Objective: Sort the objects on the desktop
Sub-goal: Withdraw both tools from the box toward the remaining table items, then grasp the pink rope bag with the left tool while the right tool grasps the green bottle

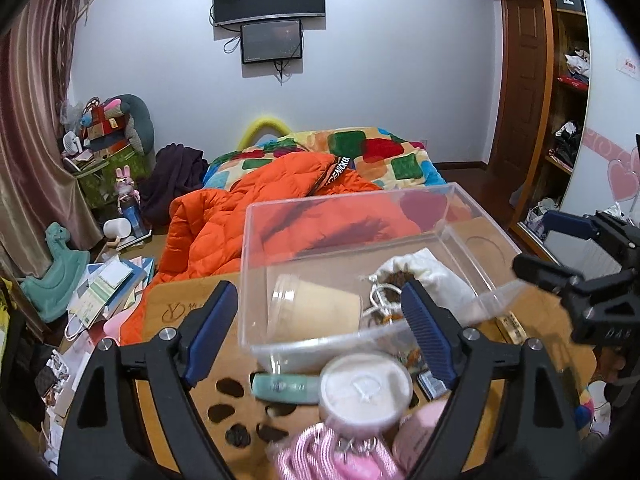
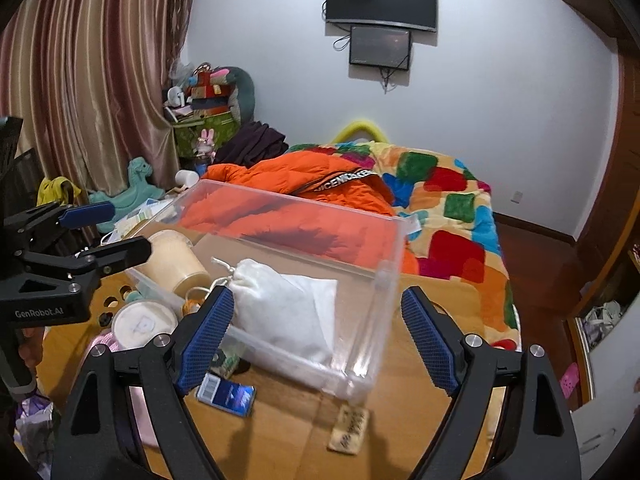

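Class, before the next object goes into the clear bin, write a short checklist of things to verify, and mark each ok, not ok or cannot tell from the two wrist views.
1. Left gripper open and empty: ok.
2. Right gripper open and empty: ok.
3. Clear bin has free space: ok.
4. Paper cup and white pouch inside bin: ok.
5. White-lidded jar still outside bin: ok.
6. Bin flat on table: cannot tell.

My left wrist view looks down along its tongs (image 1: 320,332), close over the clear box (image 1: 360,248) on the worktop (image 1: 168,300); my right wrist view flanks it — both share box and bed (image 2: 452,200).
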A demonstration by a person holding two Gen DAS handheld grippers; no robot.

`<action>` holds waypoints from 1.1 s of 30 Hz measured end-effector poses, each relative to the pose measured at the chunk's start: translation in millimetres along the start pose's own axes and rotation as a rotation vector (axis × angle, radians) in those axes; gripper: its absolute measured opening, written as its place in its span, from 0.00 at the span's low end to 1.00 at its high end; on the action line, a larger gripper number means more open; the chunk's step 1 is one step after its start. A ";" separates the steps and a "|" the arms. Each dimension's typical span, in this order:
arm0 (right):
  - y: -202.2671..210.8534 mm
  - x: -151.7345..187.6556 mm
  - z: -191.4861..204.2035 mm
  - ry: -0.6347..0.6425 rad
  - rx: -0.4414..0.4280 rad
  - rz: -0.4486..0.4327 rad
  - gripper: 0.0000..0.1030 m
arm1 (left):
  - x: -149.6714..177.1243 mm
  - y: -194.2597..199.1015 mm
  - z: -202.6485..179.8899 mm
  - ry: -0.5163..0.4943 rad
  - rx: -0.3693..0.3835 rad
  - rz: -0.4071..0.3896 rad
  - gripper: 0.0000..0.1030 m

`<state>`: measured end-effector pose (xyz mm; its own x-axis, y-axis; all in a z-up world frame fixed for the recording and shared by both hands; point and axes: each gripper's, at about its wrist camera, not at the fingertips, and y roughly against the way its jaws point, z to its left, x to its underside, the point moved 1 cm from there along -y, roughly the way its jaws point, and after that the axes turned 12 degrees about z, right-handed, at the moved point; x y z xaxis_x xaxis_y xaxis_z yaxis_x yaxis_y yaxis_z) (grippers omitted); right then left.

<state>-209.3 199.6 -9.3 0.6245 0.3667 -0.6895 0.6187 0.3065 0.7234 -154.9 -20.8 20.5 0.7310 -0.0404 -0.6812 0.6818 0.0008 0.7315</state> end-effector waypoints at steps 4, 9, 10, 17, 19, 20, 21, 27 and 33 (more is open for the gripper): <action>13.4 16.4 -5.9 -0.014 0.017 -0.004 0.82 | 15.5 8.2 -2.0 0.003 0.013 0.011 0.83; 20.8 42.6 -12.2 -0.038 0.036 0.026 0.82 | 42.8 18.5 -7.3 -0.017 -0.012 0.015 0.89; 21.2 48.8 -13.0 -0.040 0.043 0.033 0.82 | 48.2 19.3 -8.2 -0.017 -0.013 0.021 0.89; 25.1 104.1 0.4 -0.002 0.099 0.100 0.82 | 91.3 20.4 -14.4 0.009 0.030 0.088 0.89; 26.2 120.2 4.5 0.003 0.100 0.116 0.82 | 100.0 18.8 -17.8 0.013 0.033 0.101 0.89; 26.5 126.2 5.4 0.000 0.100 0.123 0.82 | 103.6 18.1 -19.4 0.016 0.035 0.104 0.89; 26.0 131.8 5.8 -0.006 0.096 0.132 0.82 | 106.8 17.6 -20.0 0.018 0.040 0.108 0.90; 22.2 153.9 1.4 -0.081 0.034 0.156 0.80 | 123.2 6.4 -22.9 0.036 0.067 0.167 0.90; 18.2 160.5 4.5 -0.087 0.004 0.160 0.69 | 131.5 -2.2 -24.7 0.037 0.024 0.190 0.90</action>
<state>-95.7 260.1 -107.0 0.7542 0.3333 -0.5658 0.5095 0.2466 0.8244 -59.6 -1.4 -71.4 0.8472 -0.0049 -0.5312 0.5310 -0.0194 0.8471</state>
